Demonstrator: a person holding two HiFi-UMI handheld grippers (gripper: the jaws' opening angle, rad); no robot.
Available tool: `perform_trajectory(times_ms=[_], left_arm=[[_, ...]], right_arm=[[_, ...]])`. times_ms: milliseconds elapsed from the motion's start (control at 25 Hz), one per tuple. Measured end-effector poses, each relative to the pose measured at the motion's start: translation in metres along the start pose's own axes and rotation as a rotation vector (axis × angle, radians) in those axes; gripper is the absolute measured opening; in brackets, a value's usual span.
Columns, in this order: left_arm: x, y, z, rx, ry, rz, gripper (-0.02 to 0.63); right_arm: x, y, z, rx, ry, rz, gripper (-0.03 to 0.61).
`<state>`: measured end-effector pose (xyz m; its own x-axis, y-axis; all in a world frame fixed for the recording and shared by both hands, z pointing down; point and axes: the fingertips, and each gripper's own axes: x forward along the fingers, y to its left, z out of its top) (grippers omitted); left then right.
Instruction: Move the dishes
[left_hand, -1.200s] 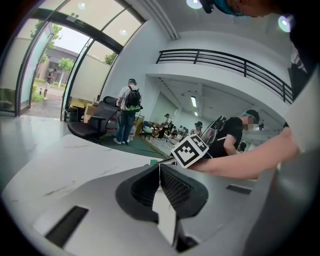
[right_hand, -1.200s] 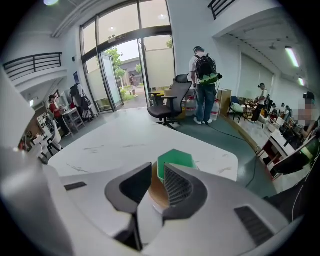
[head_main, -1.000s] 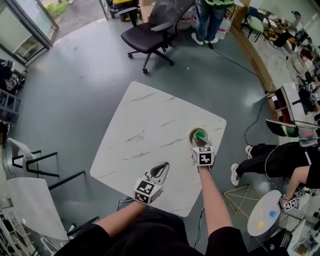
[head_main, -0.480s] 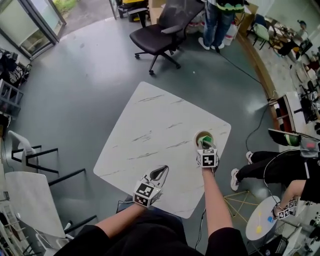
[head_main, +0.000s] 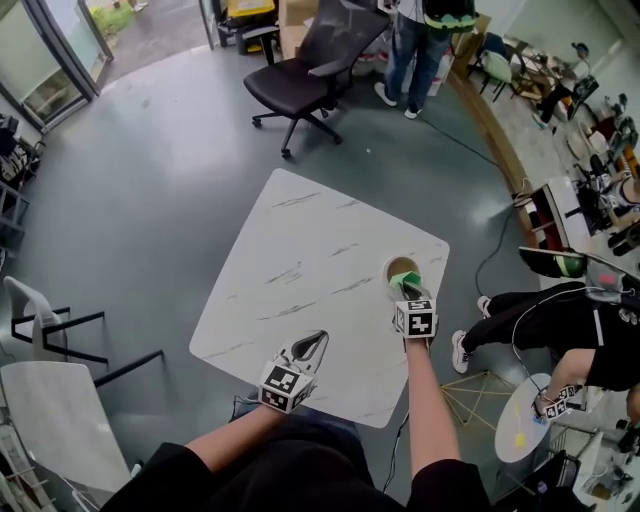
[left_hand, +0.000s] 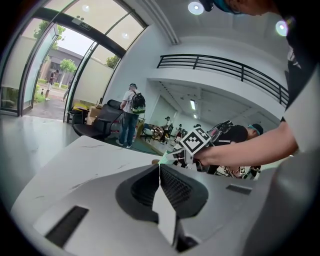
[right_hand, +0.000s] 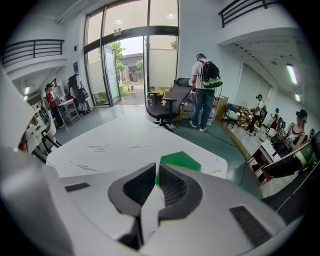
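Right hand-held gripper (head_main: 405, 291) has its jaws nearly together, pinching the edge of a green dish (right_hand: 179, 161) by the table's (head_main: 300, 260) right corner, just beside a round tan bowl (head_main: 400, 266). Whether the two dishes touch I cannot tell. Left hand-held gripper (head_main: 309, 347) hovers at the near edge, jaws closed on nothing. To carry well, I judge: keep the pinch firm and the dish level, and lift clear of the bowl before moving across.
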<state>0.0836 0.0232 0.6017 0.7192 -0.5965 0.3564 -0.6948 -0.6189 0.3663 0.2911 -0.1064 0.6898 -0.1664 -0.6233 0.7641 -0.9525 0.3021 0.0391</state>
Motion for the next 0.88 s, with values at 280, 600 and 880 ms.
perform_trajectory(times_ms=[280, 600, 880], left_arm=[[-0.034, 0.017, -0.003, 0.013, -0.004, -0.037, 0.018], [-0.071, 0.044, -0.004, 0.109, 0.0, -0.054, 0.018], [-0.094, 0.055, -0.003, 0.095, -0.02, -0.017, 0.018]], right_arm=[[-0.04, 0.047, 0.009, 0.028, -0.035, -0.028, 0.037], [-0.055, 0.134, 0.001, 0.086, -0.073, 0.007, 0.037], [-0.058, 0.202, -0.014, 0.067, -0.065, 0.083, 0.037]])
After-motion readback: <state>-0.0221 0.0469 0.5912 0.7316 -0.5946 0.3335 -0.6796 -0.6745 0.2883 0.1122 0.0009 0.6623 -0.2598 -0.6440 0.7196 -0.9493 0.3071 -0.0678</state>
